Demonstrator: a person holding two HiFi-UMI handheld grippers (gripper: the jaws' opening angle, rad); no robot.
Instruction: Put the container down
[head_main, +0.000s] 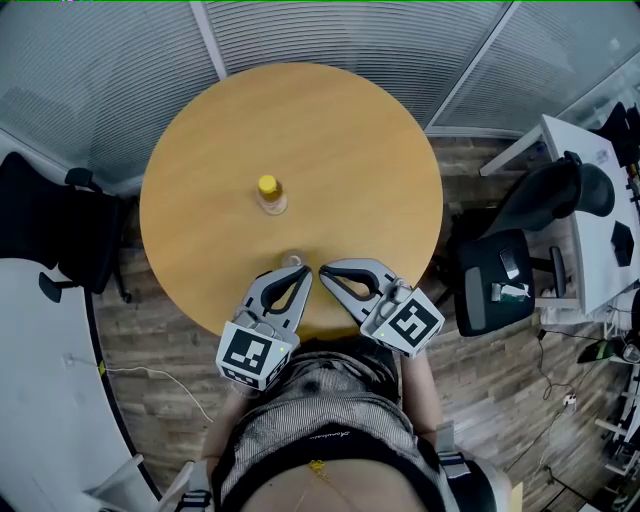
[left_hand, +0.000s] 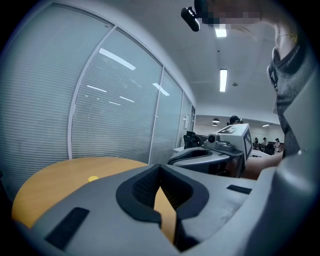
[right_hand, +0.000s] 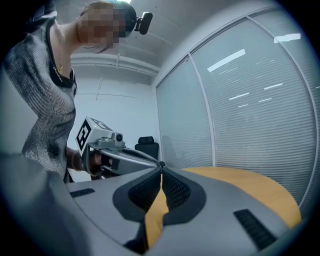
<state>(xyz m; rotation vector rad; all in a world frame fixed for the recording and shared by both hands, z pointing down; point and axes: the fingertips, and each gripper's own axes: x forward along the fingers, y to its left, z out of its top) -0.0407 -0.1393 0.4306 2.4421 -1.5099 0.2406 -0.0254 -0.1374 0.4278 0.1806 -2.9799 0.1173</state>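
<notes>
Head view: a small clear bottle (head_main: 271, 202) with a yellow cap (head_main: 267, 184) stands upright near the middle of the round wooden table (head_main: 380, 150), well apart from both tools. The left hand-held gripper (head_main: 299, 274) and the right hand-held gripper (head_main: 326, 272) sit side by side at the near edge, tips almost meeting. A small clear thing (head_main: 292, 259) lies just beyond the left tips; I cannot tell what it is.

Left gripper view: its jaws are pressed together with nothing between them, only the tabletop showing through the gap. The yellow cap (left_hand: 93, 178) shows far off on the wood.

Right gripper view: the jaws here are likewise closed and empty, with the other tool just beside them.

The bottle looks put down, so the task seems finished or not under way. It is likely light, fairly stiff and easy to tip, with smooth sides that could slip. The best hold would be across the body, just under the cap.
</notes>
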